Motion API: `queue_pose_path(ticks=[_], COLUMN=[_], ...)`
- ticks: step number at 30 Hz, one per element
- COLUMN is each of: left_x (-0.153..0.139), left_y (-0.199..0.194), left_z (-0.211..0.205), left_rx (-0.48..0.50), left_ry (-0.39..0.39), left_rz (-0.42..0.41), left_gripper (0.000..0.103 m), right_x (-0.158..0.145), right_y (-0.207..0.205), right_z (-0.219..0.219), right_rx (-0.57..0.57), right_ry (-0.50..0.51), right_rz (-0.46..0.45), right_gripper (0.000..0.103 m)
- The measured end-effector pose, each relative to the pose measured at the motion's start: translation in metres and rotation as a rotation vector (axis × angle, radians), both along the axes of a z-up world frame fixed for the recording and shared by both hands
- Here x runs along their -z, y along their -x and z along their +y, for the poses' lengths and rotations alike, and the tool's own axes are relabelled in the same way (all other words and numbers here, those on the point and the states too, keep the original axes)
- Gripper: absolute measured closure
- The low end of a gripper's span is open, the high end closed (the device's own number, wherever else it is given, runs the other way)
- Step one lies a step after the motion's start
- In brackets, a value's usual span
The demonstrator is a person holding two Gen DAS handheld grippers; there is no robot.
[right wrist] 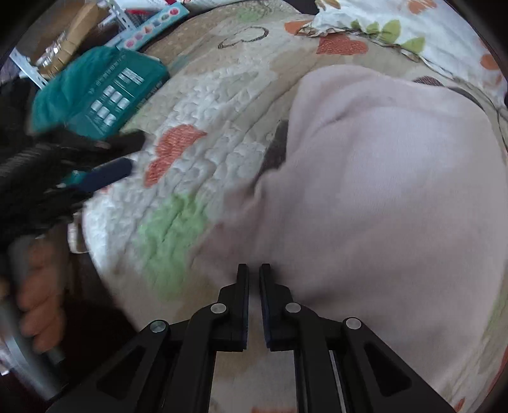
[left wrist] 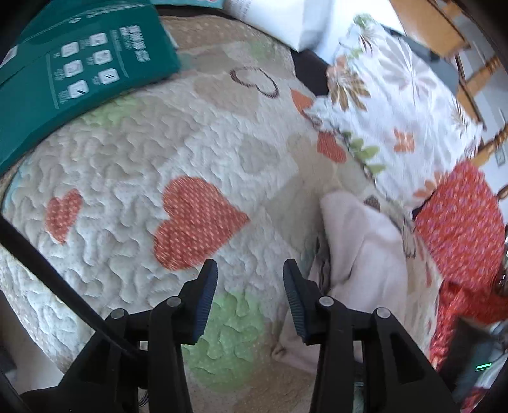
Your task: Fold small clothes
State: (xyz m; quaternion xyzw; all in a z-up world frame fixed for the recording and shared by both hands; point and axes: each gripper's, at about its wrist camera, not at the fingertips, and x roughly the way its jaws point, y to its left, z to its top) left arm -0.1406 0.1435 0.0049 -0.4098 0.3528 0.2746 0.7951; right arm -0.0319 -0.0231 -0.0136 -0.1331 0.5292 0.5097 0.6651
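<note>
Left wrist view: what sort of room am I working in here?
Most likely a bedroom at home: a quilted bedspread with heart patches covers the work surface, a floral pillow lies on it, and wooden furniture stands beyond.

The left gripper points steeply downward with its jaws parted and nothing between the blue pads. The right gripper also points steeply downward, its jaws nearly together with only a narrow gap. A bare hand grips the left gripper's handle.
</note>
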Motion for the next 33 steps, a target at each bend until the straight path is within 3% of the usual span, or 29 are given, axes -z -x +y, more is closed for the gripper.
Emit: queue_pose_path(ticks=[2,3,4,6,7,10,12,14,15,17,20,24,27,33], left_x=[0.004,0.006,0.008,0.011,0.013,0.020,0.026,0.031,0.032,0.034,0.037,0.036,0.033,0.014], left_y=[-0.007,-0.010,-0.014,-0.022,-0.026,-0.040,-0.050,-0.058,-0.060,-0.059,-0.057,-0.059,-0.054,-0.036], left_z=[-0.006,-0.010,-0.014,-0.023,-0.027,-0.041,-0.049,-0.055,-0.057,-0.059,-0.059,-0.067,-0.067,-0.065], left_rx=[0.027,0.043,0.061,0.095,0.114,0.157,0.180,0.193,0.192,0.184,0.192,0.202,0.188,0.145], left_ry=[-0.001,-0.004,-0.009,-0.023,-0.033,-0.073,-0.105,-0.145,-0.166,-0.174,-0.115,-0.140,-0.122,-0.144], left_rz=[0.014,0.021,0.031,0.049,0.063,0.112,0.151,0.188,0.202,0.206,0.181,0.190,0.171,0.117], left_gripper=[0.060,0.058,0.057,0.055,0.055,0.055,0.054,0.054,0.054,0.054,0.054,0.054,0.054,0.054], right_x=[-0.027,-0.036,-0.046,-0.049,-0.043,-0.013,0.006,0.020,0.023,0.020,0.014,0.038,0.027,-0.037], right_y=[-0.005,-0.006,-0.006,0.000,0.005,0.017,0.026,0.023,0.015,-0.004,-0.012,-0.016,-0.013,-0.001], right_z=[-0.036,-0.052,-0.072,-0.095,-0.106,-0.115,-0.109,-0.100,-0.101,-0.118,-0.155,-0.179,-0.186,-0.195], right_rx=[0.087,0.132,0.192,0.242,0.253,0.224,0.216,0.231,0.261,0.368,0.466,0.482,0.460,0.433], right_ry=[-0.103,-0.130,-0.141,-0.113,-0.089,-0.005,0.048,0.064,0.073,0.027,0.007,0.002,-0.036,-0.103], right_rz=[-0.041,-0.082,-0.162,-0.281,-0.322,-0.342,-0.418,-0.475,-0.466,-0.383,-0.343,-0.218,-0.196,-0.354], right_gripper=[0.092,0.081,0.057,0.030,0.028,0.028,0.029,0.059,0.093,0.094,0.095,0.094,0.080,0.076])
